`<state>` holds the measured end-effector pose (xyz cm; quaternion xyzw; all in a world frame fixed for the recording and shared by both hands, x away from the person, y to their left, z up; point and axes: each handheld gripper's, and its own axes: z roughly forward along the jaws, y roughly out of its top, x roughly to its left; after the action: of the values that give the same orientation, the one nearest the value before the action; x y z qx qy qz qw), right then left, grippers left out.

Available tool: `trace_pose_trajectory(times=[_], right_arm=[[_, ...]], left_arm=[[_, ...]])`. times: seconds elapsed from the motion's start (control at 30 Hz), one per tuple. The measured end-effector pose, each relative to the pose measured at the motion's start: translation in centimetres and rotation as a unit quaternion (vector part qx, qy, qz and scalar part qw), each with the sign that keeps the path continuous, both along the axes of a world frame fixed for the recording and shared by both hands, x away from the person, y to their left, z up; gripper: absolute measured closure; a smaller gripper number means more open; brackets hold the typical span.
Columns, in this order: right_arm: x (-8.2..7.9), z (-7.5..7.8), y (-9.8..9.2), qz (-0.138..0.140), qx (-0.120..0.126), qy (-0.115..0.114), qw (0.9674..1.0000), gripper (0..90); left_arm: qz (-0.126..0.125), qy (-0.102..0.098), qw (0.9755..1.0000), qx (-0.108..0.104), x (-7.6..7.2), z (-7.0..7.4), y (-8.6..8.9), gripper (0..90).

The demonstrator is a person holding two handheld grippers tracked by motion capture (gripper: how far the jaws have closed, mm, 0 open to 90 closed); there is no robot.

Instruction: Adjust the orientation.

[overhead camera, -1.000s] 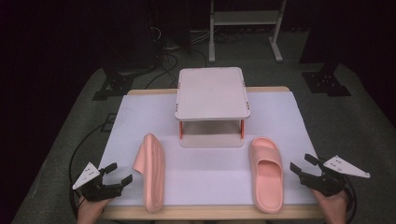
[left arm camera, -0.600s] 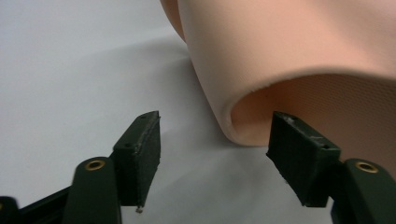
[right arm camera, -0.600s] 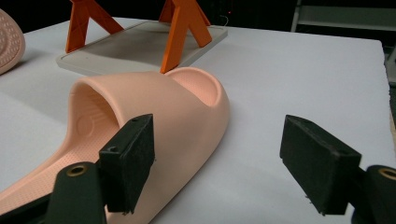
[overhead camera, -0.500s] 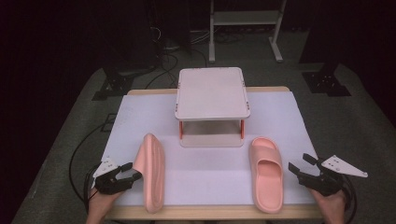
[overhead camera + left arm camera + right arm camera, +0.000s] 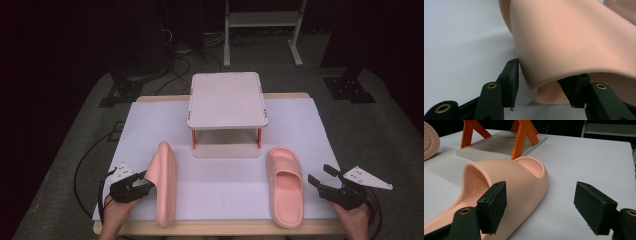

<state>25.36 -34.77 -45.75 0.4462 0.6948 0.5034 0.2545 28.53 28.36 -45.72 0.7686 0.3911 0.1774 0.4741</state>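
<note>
Pink foam slippers: left one being gripped, right one untouched.

Left gripper [image 5: 145, 181] has just been closing its jaws around the edge of the pink foam slipper standing on its side [image 5: 165, 184] at the white table's [image 5: 150, 120] front left; both pads appear to touch it, yet the shallow bite on soft foam could slip or topple it. Right gripper [image 5: 320, 180] stands open beside the flat-lying pink slipper [image 5: 284, 186]. Count: two slippers, two grippers, one pale two-tier rack with orange legs [image 5: 227, 100].
</note>
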Motion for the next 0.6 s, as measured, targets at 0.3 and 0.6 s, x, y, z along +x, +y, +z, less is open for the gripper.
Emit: trace_pose_trajectory(times=[0.3,0.6], right_arm=[[0.1,-0.1,0.2,0.004,0.000,0.003,1.0000,25.9],[0.0,-0.1,0.1,0.004,0.000,0.003,1.0000,25.9]], left_arm=[[-0.013,-0.019,0.9997,-0.003,0.0,0.8,-1.3,49.9],[-0.021,-0.011,0.9997,0.005,0.3,0.3,-2.2,48.6]])
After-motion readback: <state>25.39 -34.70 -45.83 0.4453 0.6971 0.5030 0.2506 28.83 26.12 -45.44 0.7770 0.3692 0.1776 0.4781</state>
